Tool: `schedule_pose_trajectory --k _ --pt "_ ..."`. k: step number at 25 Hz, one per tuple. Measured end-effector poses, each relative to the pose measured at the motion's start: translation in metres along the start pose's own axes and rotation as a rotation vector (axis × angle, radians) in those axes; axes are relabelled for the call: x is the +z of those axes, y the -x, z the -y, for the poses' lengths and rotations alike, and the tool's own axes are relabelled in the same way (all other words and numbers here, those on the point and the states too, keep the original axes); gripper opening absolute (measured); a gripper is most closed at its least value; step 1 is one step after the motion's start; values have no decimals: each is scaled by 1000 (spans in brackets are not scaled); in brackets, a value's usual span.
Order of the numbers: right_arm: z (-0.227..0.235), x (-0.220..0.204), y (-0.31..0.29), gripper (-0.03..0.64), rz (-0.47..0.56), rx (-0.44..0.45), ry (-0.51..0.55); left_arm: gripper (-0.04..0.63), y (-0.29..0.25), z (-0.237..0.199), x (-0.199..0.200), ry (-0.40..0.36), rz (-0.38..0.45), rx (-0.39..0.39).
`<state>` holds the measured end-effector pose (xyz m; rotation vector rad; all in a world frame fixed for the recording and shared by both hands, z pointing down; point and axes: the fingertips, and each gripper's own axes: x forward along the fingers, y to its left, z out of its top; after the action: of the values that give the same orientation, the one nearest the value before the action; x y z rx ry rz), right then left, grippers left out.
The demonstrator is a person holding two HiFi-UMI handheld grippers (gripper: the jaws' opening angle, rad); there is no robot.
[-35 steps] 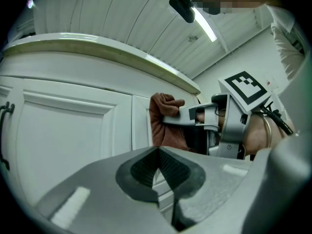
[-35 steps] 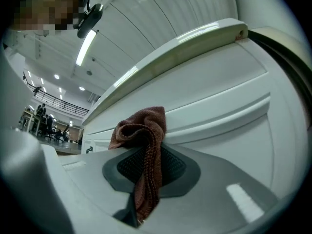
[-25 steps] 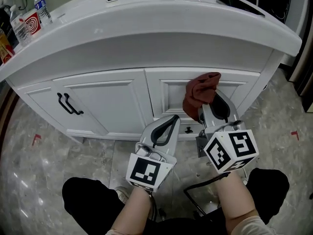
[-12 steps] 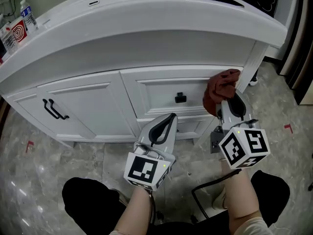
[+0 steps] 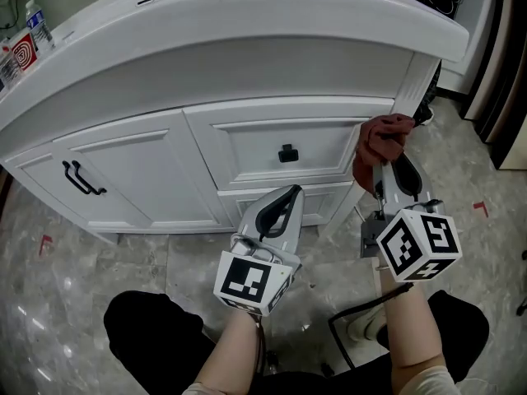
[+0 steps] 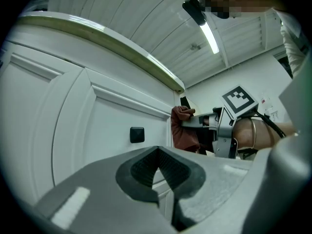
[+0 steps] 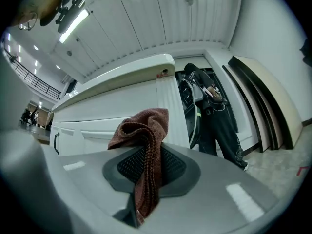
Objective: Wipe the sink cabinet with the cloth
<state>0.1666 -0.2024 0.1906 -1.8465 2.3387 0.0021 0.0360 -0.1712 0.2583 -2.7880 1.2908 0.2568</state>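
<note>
- Left gripper (image 5: 286,194): pale grey tapered shell, with black ribbed pads (image 6: 146,172) lining the jaws.
- Right gripper (image 5: 389,163): same grey build with black inlay.
- Each carries a white marker cube (image 5: 247,284) printed with black squares.
- Black trousers (image 5: 148,336).
- A thin black cable (image 5: 332,323) loops below the right forearm.

We look steeply down from the head at the sink cabinet (image 5: 132,167) front; both gripper views sit low, close, tilted upward. All share its right corner.
</note>
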Motion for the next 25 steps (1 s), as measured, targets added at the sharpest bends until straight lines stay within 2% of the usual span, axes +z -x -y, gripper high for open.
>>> schedule_pose_trajectory --k 4,10,14,21,25 --pt "-28 -13 -1 89 -1 51 -37 0 9 -3 -7 -38 -22 10" --pt "-130 -18 -16 89 23 269 -61 0 37 -36 9 -44 -18 92" --pt "-185 -39 -31 89 -33 376 -68 0 60 -67 6 -51 -37 165" --pt "-233 -78 -54 89 -124 451 -88 0 87 -104 0 -34 -47 249" --pt "-236 -85 -60 89 -124 452 -69 0 85 -107 -5 -33 -49 245"
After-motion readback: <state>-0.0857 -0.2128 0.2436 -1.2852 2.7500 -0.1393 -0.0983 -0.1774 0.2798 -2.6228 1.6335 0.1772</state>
